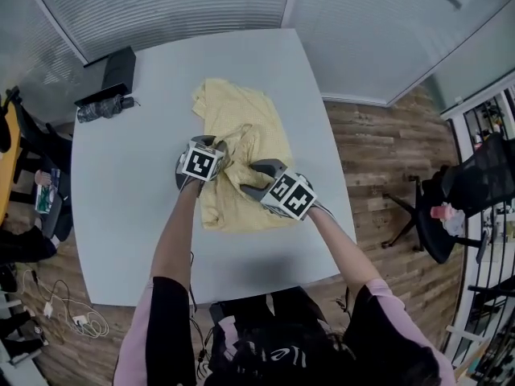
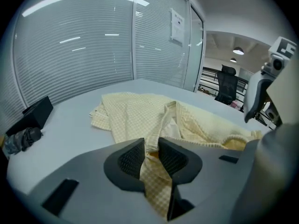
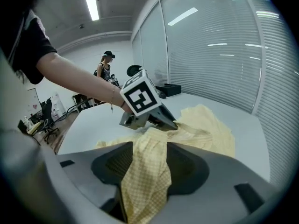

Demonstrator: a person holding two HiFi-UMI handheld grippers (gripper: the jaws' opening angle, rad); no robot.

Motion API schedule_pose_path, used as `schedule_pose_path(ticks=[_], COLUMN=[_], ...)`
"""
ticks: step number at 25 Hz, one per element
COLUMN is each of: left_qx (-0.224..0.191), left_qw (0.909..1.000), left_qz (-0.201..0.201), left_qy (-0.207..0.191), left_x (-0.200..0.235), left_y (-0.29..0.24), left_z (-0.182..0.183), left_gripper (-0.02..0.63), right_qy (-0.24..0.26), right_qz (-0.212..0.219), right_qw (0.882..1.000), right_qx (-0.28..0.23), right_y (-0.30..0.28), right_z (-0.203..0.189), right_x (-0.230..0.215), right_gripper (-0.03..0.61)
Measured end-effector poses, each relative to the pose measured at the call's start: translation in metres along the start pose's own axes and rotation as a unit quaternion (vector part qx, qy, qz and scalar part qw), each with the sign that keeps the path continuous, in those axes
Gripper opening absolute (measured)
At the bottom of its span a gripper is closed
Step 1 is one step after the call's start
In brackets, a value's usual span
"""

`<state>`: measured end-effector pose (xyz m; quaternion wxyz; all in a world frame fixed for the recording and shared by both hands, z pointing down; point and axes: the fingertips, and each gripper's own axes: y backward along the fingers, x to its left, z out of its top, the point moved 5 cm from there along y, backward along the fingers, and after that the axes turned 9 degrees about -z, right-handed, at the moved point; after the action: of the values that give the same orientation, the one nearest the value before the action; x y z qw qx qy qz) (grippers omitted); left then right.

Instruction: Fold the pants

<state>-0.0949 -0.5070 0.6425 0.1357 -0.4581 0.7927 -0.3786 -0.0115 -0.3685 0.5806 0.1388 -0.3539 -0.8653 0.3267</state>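
Observation:
Pale yellow checked pants (image 1: 241,131) lie crumpled on the light grey table (image 1: 137,207), spread toward its far side. My left gripper (image 1: 223,156) hovers over the middle of the cloth, and in the left gripper view it (image 2: 150,154) is shut on a narrow bunched strip of the pants (image 2: 135,113). My right gripper (image 1: 245,185) sits just right of it, near the pants' front part. In the right gripper view its jaws (image 3: 148,160) stand wide apart, and a fold of the pants (image 3: 145,176) hangs loosely between them. The left gripper (image 3: 154,115) shows just beyond.
A black box (image 1: 118,69) and a dark bundled object (image 1: 103,108) lie at the table's far left corner. An office chair (image 1: 451,207) stands on the wood floor to the right, cables (image 1: 64,312) lie at the left. A person (image 3: 106,66) stands in the background.

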Motion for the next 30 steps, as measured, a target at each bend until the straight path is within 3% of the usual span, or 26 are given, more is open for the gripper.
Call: schedule_pose_path(ticks=[3,5,7,9,13,18,24,27,30], left_qx=[0.01,0.005,0.002,-0.002,-0.022,-0.083,-0.119,-0.128,-0.151], left_qw=[0.9998,0.9997,0.9998,0.9998,0.9994,0.9938,0.9868,0.9852,0.9817], left_qz=[0.005,0.008,0.003,-0.007,-0.019,-0.023,-0.05,-0.058,-0.055], left_qy=[0.015,0.021,0.022,0.017,0.021,0.07,0.098,0.098,0.102], left_x=[0.004,0.003,0.0,-0.003,-0.003,-0.009,-0.044,-0.068,-0.09], left_y=[-0.003,-0.002,0.001,0.004,0.014,0.039,0.074,0.09,0.109], left_z=[-0.008,-0.008,-0.008,-0.008,-0.009,-0.006,-0.018,-0.026,-0.03], left_gripper=[0.107,0.107,0.107,0.107,0.109,0.13,0.13,0.13,0.13], right_qy=[-0.011,0.005,0.007,-0.018,-0.048,-0.08,-0.059,-0.051,-0.05], right_qz=[0.009,-0.012,-0.041,-0.056,-0.12,-0.194,-0.177,-0.154,-0.147], right_qw=[1.0,1.0,0.998,0.998,0.991,0.975,0.977,0.983,0.987], right_qx=[0.002,0.024,0.038,0.038,0.03,0.068,0.101,0.082,0.038], right_y=[-0.009,-0.015,-0.017,-0.014,-0.004,0.001,-0.005,0.0,0.018], right_z=[0.0,-0.006,-0.013,-0.018,-0.016,-0.037,-0.056,-0.046,-0.026], right_x=[0.016,0.017,0.01,0.001,-0.031,-0.065,-0.067,-0.06,-0.047], right_gripper=[0.221,0.21,0.04,0.029,0.026,0.026,0.031,0.132,0.143])
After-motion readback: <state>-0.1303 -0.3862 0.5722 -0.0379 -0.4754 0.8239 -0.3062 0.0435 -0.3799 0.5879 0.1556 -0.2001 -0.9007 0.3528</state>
